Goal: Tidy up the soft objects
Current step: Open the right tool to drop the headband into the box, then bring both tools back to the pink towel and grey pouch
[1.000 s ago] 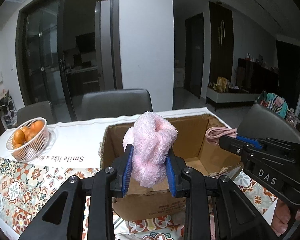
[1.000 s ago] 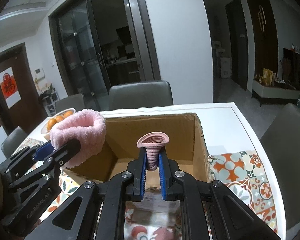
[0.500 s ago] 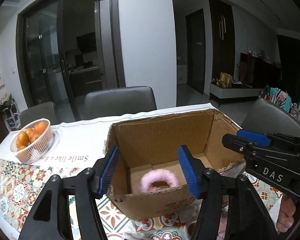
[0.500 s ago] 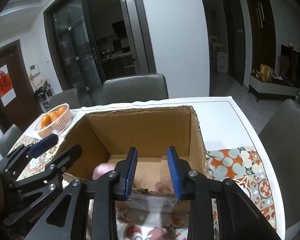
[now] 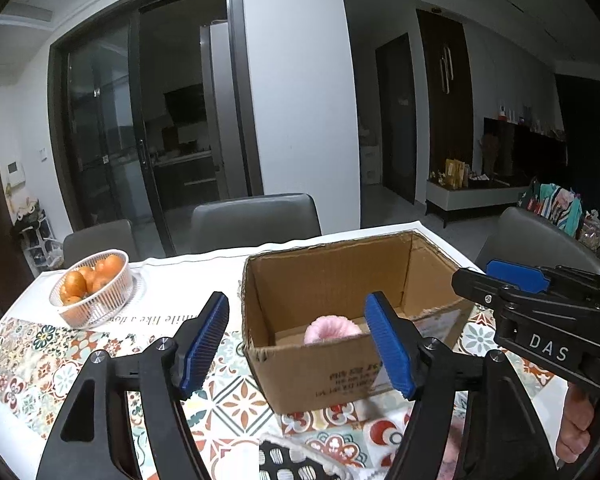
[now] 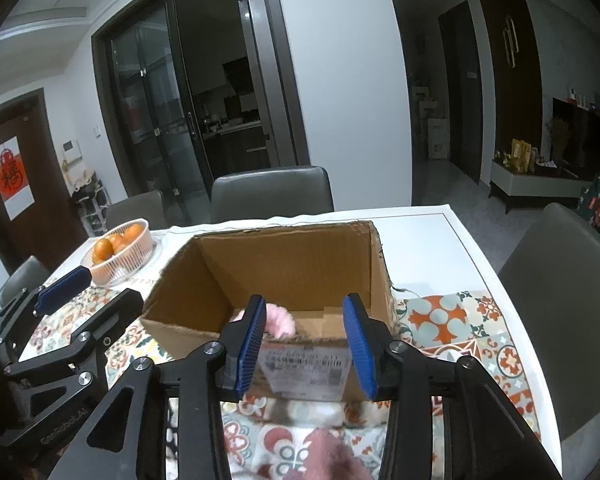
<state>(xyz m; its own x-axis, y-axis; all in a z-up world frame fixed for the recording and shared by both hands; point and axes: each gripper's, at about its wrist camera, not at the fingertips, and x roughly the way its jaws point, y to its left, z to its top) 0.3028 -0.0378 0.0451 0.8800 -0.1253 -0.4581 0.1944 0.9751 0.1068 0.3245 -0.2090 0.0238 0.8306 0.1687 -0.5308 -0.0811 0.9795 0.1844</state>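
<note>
An open cardboard box [image 5: 340, 372] stands on the patterned tablecloth; it also shows in the right wrist view [image 6: 284, 256]. A fluffy pink ring [image 5: 332, 329] lies inside it, partly seen in the right wrist view [image 6: 278, 320]. My left gripper [image 5: 300, 344] is open and empty, in front of the box. My right gripper [image 6: 306, 344] is open and empty, just before the box's near wall. A pink soft item [image 6: 328, 456] lies on the cloth below the right gripper. A black-and-white patterned cloth [image 5: 296, 460] lies at the bottom of the left wrist view.
A white basket of oranges [image 5: 94, 292] stands at the left of the table [image 6: 440, 224]. Grey chairs [image 5: 256, 216] stand behind and to the right [image 6: 560, 280]. The table's right edge is near the box.
Both grippers opened and let go: the fluffy pink ring and the ribbed pink item dropped into the box. Both grippers then pulled back from above the box.
</note>
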